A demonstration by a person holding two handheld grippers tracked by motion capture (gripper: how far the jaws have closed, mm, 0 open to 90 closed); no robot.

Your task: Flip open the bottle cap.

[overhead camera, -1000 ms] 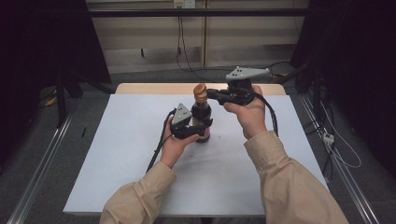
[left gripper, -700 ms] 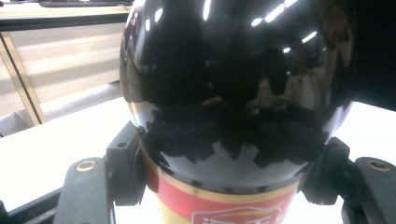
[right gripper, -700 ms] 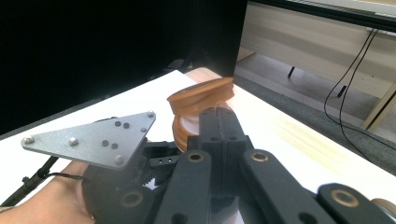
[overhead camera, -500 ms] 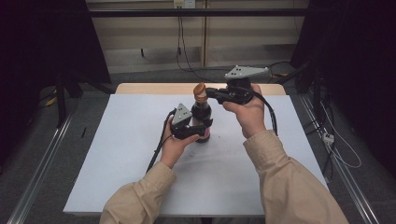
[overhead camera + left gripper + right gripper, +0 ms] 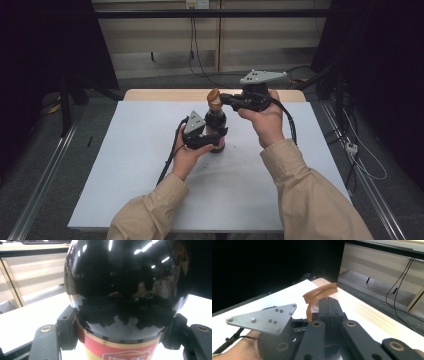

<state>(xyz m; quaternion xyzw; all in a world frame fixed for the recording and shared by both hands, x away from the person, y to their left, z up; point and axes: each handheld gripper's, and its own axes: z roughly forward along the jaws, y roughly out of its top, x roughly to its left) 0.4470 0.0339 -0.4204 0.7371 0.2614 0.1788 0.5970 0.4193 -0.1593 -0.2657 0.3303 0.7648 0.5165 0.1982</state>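
A dark glossy bottle (image 5: 216,121) with a red and gold label stands upright at the middle of the white table (image 5: 125,165). My left gripper (image 5: 209,140) is shut on its lower body, level with the label. In the left gripper view the bottle (image 5: 120,277) sits between both black jaws, which press its sides. The brown cap (image 5: 214,98) at the neck is tilted up. My right gripper (image 5: 223,99) reaches in level from the right and is shut on that cap. In the right gripper view the cap (image 5: 319,293) curls up just past the closed tips of my right gripper (image 5: 327,305).
The white mat covers a wooden tabletop whose far edge (image 5: 165,94) shows as a bare strip. A black cable (image 5: 169,161) trails from the left gripper toward the near left. Metal rails (image 5: 42,180) run along the floor on both sides, with loose cables (image 5: 360,160) at the right.
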